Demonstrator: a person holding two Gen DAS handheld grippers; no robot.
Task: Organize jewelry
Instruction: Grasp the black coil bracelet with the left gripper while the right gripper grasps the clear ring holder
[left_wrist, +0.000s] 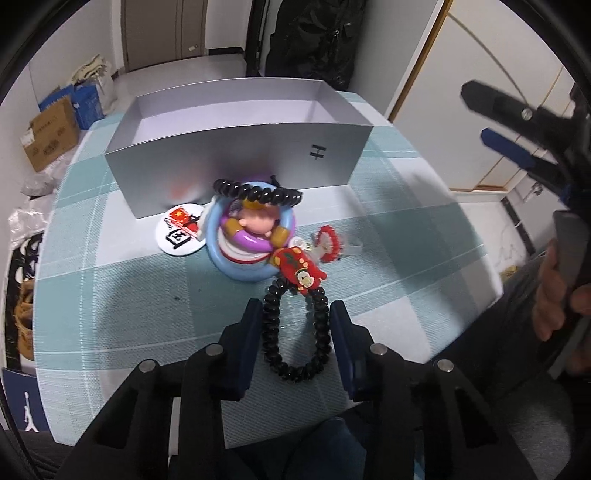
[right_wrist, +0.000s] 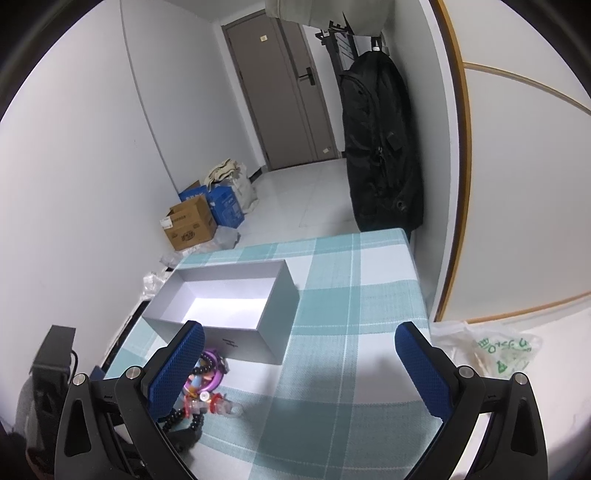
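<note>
A black bead bracelet (left_wrist: 291, 332) lies as a long narrow loop on the checked tablecloth. My left gripper (left_wrist: 295, 308) is shut on it, one pad against each strand. Its far end runs under a red charm (left_wrist: 299, 267). Behind that sits a toy figure in a blue ring (left_wrist: 251, 236) with a second black bracelet (left_wrist: 258, 192) draped over it. A round badge (left_wrist: 181, 229) lies to its left and a red bead bracelet (left_wrist: 328, 240) to its right. The open silver box (left_wrist: 236, 155) stands behind, empty. My right gripper (right_wrist: 299, 354) hangs open above the cloth, holding nothing.
The table (right_wrist: 369, 280) ends just past the box and at the right by a white cabinet. Cardboard boxes (right_wrist: 192, 221) and bags sit on the floor to the left. A black bag (right_wrist: 380, 147) hangs beyond the table. A plastic bag (right_wrist: 495, 350) lies to the right.
</note>
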